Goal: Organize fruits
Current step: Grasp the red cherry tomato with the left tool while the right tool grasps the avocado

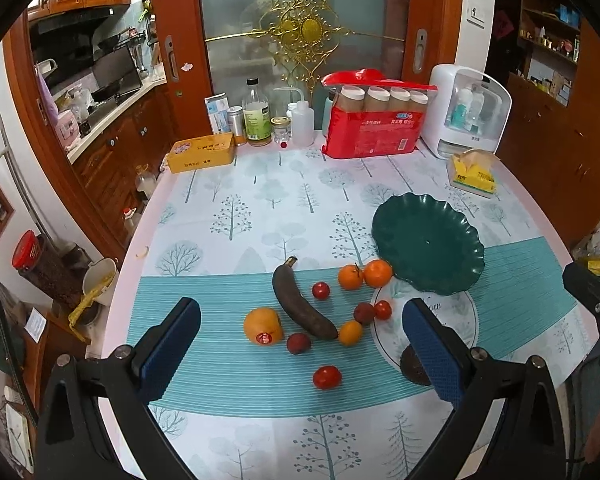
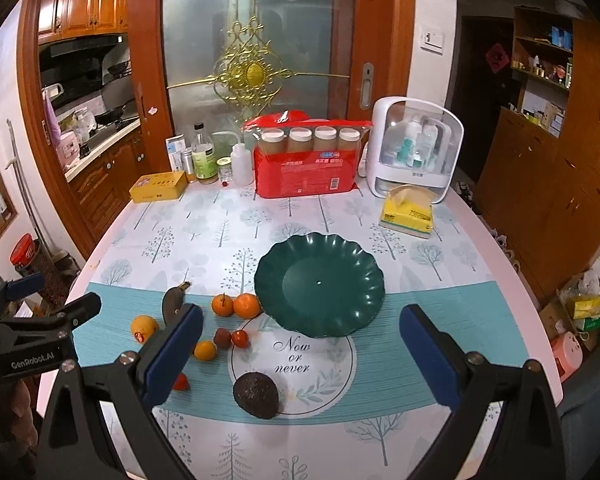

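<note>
Meanwhile, the left gripper [image 1: 300, 344] and right gripper [image 2: 302, 352] are hovering agape, holding nothing, over the tree-print tablecloth [image 1: 260, 200]. Beyond, a blackened banana [image 1: 302, 306] is lying diagonally, stem pointing away, among four oranges, three tomatoes, two dark-red fruits, one avocado [image 2: 257, 395], beside one scalloped green plate [image 2: 320, 284].

Left gripper [image 1: 300, 344] fingers spread wide, right gripper [image 2: 300, 352] likewise, both empty

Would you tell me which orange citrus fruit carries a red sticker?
The largest orange fruit, lying alone left of the blackened banana; the three smaller ones are bare.
</note>
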Demonstrator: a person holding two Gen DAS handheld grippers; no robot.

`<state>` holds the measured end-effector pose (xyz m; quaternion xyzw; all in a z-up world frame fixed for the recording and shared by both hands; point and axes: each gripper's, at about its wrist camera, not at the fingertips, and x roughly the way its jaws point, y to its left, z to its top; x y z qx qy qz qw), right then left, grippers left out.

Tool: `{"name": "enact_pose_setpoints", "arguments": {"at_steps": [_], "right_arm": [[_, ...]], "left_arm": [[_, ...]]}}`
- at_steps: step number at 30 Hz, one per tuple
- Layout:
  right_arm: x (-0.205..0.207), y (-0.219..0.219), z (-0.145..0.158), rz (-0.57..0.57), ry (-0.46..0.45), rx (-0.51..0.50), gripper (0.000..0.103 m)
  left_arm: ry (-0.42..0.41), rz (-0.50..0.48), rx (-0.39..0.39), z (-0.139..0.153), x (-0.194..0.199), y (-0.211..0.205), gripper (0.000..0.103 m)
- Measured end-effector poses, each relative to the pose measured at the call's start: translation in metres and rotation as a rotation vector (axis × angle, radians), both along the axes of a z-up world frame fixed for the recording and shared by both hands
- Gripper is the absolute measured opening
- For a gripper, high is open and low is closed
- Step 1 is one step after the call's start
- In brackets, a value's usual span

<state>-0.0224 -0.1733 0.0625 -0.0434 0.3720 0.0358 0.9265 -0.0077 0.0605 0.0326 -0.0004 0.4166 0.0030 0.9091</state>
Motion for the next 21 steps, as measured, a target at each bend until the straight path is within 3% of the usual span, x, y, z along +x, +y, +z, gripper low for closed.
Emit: {"name": "enact_pose_setpoints", "arguments": {"at_steps": [12,21], "right_arm": [[0.005,0.012,-0.039,0.052,0.071,-0.038,0.099],[0.015,0.012,-0.086,0.087,0.186,-0.029,0.099]], "left_arm": [[0.076,0.014,-0.028,-0.043,0.0,0.002,0.1],[0.163,0.041,-0.043,-0.082,0.003,0.005,0.1]]}}
